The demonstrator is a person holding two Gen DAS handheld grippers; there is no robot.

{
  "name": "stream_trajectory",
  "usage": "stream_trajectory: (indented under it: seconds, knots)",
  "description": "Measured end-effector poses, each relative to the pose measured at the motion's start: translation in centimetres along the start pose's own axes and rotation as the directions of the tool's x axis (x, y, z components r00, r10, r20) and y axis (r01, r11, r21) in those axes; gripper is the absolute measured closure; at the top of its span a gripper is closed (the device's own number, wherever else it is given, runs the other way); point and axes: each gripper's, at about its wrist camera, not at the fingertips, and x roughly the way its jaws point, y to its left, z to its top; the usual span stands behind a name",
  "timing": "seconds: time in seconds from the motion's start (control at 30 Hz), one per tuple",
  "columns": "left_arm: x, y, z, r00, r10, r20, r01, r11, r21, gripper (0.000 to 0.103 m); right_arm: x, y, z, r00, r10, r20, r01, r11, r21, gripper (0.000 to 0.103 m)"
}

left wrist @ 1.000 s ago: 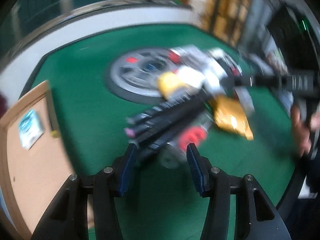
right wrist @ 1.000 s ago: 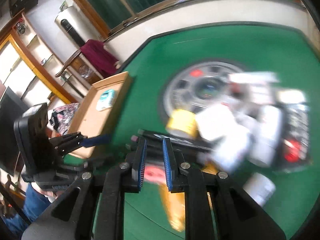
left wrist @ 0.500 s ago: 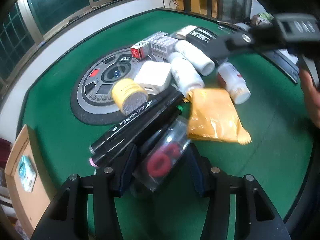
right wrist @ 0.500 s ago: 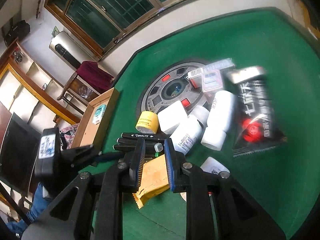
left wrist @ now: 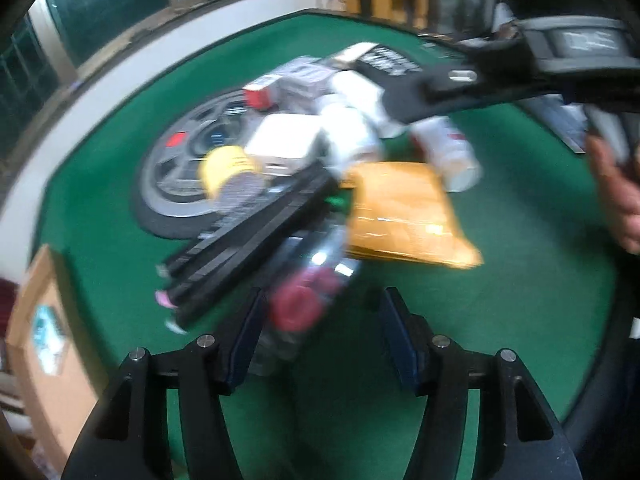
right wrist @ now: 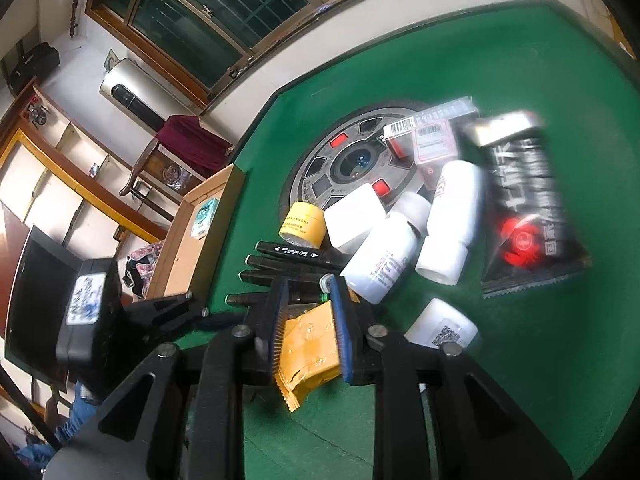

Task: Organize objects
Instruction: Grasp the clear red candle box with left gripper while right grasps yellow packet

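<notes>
Left gripper [left wrist: 322,330] jaws apart astride clear packet with red rings [left wrist: 308,300] on green table [left wrist: 500,320] beside black markers [left wrist: 248,248]; right gripper [right wrist: 308,324] narrowly parted, empty, over orange foil pouch [right wrist: 308,344]; packet likely light, slick, crushable, best pinched across its flat sides.

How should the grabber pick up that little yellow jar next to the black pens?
Probably by its round yellow side wall. The yellow jar lies tipped on its side on the green table, a black marker just in front and the white box on its right. Coming from above, one finger on each curved side, avoids both neighbours.
</notes>
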Motion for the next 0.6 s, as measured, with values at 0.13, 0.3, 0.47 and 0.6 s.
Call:
stream_trajectory:
  seconds: [0.13,0.3,0.47,0.6]
  knots:
    - [0.3,0.6,0.5,0.998,-0.045,-0.033,0.047,0.998,0.049,0.040,0.1,0.1,0.0,1.000,0.008,-0.004,-0.008,1.000,0.002,0.080]
    - [0.5,-1.1,0.7,0.991,-0.081,-0.106,0.097,0.983,0.153,0.031,0.2,-0.1,-0.1,1.000,0.014,-0.013,-0.014,1.000,0.014,0.080]
    - [-0.3,-1.9,0.3,0.985,-0.116,-0.129,0.138,0.973,0.182,0.030,-0.3,0.0,-0.1,1.000,0.020,0.002,-0.020,1.000,0.013,0.080]
    - [0.7,-1.0,0.9,0.978,-0.120,-0.172,0.146,0.978,0.147,0.026,-0.3,0.1,-0.1,1.000,0.025,0.000,-0.025,1.000,0.017,0.080]
